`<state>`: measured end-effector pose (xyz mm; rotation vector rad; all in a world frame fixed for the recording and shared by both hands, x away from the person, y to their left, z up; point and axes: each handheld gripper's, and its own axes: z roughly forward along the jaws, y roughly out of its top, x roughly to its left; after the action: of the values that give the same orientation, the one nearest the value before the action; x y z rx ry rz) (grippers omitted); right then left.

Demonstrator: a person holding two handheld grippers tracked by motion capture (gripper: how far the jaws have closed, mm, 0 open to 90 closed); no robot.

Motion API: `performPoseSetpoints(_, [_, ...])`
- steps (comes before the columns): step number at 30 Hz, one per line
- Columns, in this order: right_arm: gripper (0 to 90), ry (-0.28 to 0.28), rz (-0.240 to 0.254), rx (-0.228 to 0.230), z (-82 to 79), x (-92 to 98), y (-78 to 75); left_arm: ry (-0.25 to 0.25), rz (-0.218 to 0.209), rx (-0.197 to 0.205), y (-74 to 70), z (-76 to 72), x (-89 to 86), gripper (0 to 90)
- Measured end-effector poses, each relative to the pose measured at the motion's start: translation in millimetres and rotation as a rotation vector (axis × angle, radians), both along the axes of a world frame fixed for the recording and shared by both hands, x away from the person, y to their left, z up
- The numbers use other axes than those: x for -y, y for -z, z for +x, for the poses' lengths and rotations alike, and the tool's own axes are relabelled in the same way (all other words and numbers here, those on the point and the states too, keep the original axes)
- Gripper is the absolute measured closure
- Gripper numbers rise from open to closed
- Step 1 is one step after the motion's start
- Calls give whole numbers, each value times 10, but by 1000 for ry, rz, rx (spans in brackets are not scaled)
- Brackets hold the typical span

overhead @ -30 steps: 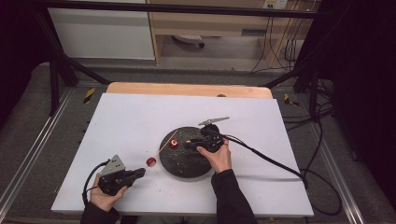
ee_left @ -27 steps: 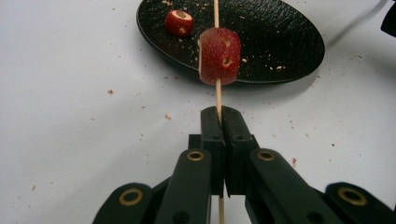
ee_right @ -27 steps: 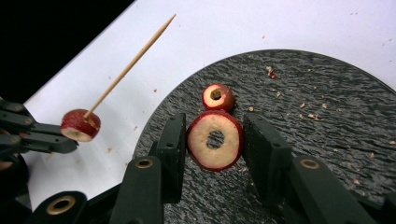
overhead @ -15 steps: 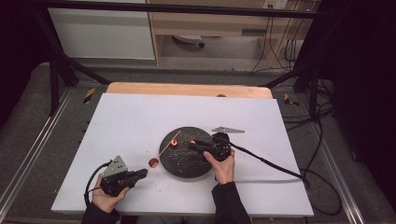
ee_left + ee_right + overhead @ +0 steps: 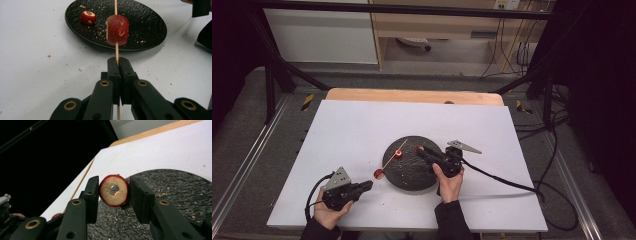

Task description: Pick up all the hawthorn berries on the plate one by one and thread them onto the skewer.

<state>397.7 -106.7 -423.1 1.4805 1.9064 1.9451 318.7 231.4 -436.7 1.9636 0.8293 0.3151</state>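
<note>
Gripping skewer (image 5: 116, 53) in left fingers (image 5: 113, 68), right fingers (image 5: 91, 195) clamping cored fruit slice (image 5: 114, 190).

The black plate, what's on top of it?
On the black plate lie one red fruit piece with a hole and scattered crumbs. The skewer with another piece crosses above it, hiding a strip of plate.

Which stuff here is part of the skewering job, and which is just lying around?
In use:
thin wooden skewer
red cored fruit piece on it
red cored fruit piece in right claw
round black textured plate
loose red fruit piece on plate

Lying about:
crumbs on white table
</note>
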Motion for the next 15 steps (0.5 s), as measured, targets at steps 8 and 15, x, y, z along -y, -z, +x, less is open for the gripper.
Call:
performPoseSetpoints(8, [617, 41, 61, 33, -32, -33, 26, 0, -9, 3, 0, -2, 28, 883])
performPoseSetpoints(15, [618, 86, 116, 65, -39, -36, 2, 0, -22, 13, -6, -8, 53, 883])
